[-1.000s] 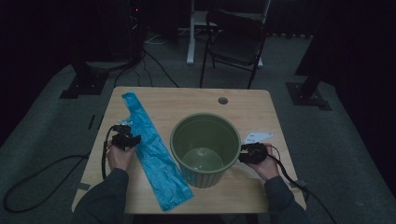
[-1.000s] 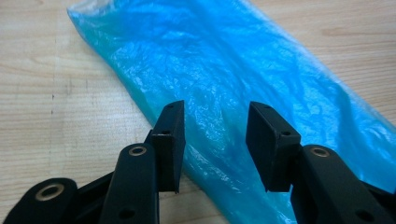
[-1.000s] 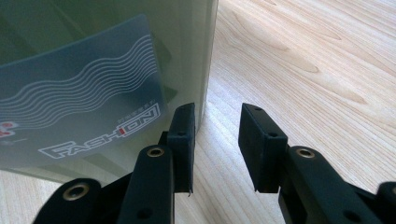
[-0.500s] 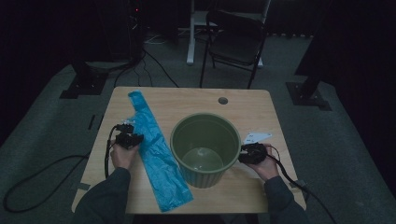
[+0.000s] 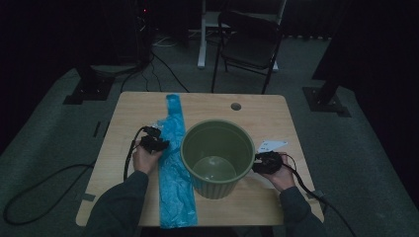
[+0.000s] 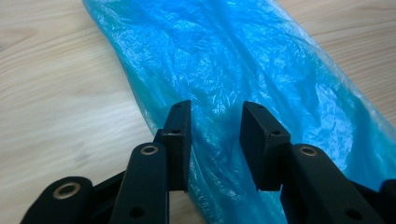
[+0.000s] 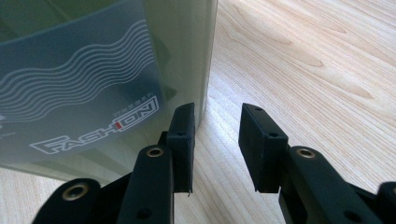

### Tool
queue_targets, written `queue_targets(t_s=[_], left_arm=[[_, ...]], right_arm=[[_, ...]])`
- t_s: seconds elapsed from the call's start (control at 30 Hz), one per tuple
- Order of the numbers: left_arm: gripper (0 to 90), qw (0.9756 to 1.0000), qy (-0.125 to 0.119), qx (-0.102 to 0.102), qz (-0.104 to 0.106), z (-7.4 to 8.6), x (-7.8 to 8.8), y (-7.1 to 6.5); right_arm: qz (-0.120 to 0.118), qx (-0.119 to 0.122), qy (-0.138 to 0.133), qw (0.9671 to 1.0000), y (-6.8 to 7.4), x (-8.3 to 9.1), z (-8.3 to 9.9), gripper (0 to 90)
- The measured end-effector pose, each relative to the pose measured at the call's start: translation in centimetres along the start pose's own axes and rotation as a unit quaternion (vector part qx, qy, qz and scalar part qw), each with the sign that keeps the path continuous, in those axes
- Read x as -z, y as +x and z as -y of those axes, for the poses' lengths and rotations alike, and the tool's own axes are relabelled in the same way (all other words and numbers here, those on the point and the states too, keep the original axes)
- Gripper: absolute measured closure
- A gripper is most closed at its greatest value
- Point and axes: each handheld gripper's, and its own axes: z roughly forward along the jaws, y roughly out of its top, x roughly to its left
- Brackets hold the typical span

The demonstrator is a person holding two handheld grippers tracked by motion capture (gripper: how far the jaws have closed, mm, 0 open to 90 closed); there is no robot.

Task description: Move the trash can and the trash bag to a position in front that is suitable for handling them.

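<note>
My left claw is spread over the blue bag; it just opened a bit. My right claw is spread beside the green bin.

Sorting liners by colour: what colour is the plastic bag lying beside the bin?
Bright blue, crinkled bag; clearest in the left gripper view.

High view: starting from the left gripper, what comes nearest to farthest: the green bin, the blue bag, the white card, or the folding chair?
From the left gripper:
1. Blue bag, right beneath it.
2. Green bin, table centre.
3. White card, beyond the bin, by the right gripper.
4. Folding chair, behind the table.
</note>
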Motion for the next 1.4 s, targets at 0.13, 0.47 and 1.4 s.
queue_targets(t_s=[0.13,0.47,1.4], left_arm=[[63.1,0.9988,0.006,-0.036,0.032,-0.9,-0.8,-1.8],[57.9,0.9976,-0.004,-0.066,0.021,-0.5,1.4,-3.0],[56.7,0.9946,-0.055,-0.07,0.054,3.5,7.2,-2.5]], right_arm=[[-0.001,0.0,0.0,1.0,0.0,0.0,0.0,65.9],[-0.001,0.001,-0.002,1.0,0.0,0.1,0.0,65.6],[0.003,0.002,0.004,1.0,-0.1,0.2,0.3,64.3]])
